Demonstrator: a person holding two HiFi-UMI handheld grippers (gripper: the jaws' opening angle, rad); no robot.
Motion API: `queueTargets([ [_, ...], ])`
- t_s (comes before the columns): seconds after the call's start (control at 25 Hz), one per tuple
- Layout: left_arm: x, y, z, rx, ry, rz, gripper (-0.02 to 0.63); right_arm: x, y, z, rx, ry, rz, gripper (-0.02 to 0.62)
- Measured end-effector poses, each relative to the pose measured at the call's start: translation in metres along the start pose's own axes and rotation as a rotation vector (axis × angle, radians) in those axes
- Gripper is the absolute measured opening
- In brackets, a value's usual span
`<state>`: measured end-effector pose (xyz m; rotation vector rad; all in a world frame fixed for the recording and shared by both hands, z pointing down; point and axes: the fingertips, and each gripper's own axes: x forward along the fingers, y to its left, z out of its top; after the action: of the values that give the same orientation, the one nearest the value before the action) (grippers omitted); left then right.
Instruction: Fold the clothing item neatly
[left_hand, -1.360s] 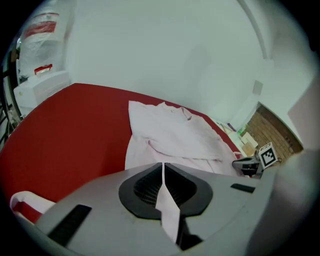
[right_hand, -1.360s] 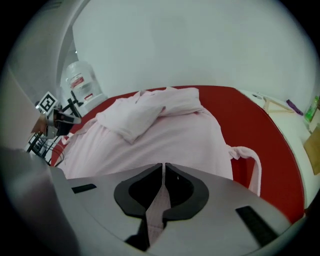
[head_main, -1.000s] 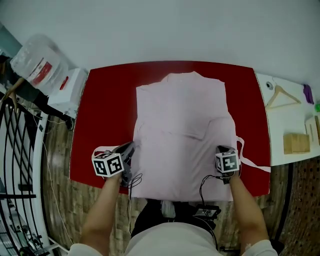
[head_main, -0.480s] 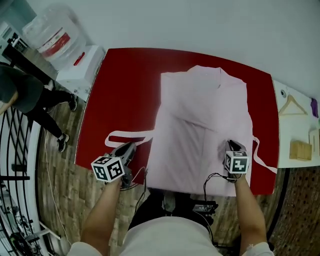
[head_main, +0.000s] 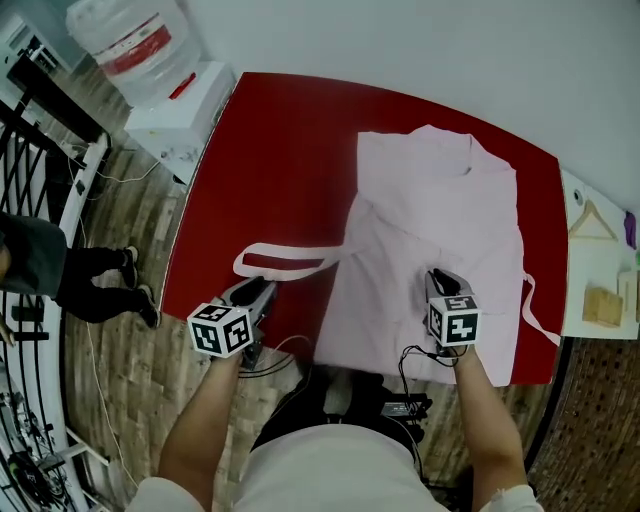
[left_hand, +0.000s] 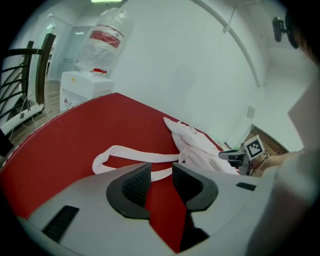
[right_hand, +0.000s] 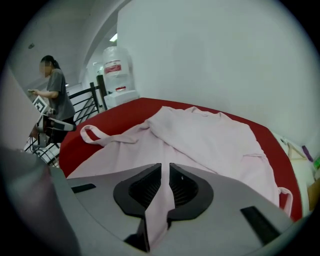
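A pale pink robe lies spread on the red table, collar at the far side. Its belt trails left as a flat loop on bare table. My left gripper hovers just short of that belt. Its jaws have just been opening, and my left gripper shows only red table between the pads. My right gripper is over the robe's near right part. In its own view my right gripper is shut on a fold of the pink cloth.
A second belt end hangs over the table's right edge. A water dispenser and black railing stand to the left, with a person nearby. A white side table holds a hanger and wooden blocks.
My left gripper moved left off the robe's edge, and the belt now lies stretched out across the table. My right gripper moved inward and up over the robe with cloth in it.
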<state>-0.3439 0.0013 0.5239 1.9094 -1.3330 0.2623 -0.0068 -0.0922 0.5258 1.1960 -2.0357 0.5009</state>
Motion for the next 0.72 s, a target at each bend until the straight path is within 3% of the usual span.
queueTargets([
  [0.44,-0.027,0.078,0.002,0.257,0.067,0.12,0.146,0.034,0.154,0.035,-0.262,-0.007,0.198,0.033],
  [0.72,-0.02,0.104,0.015,0.382,0.091,0.111,0.146,0.054,0.213,0.042,-0.381,0.009,0.241,0.109],
])
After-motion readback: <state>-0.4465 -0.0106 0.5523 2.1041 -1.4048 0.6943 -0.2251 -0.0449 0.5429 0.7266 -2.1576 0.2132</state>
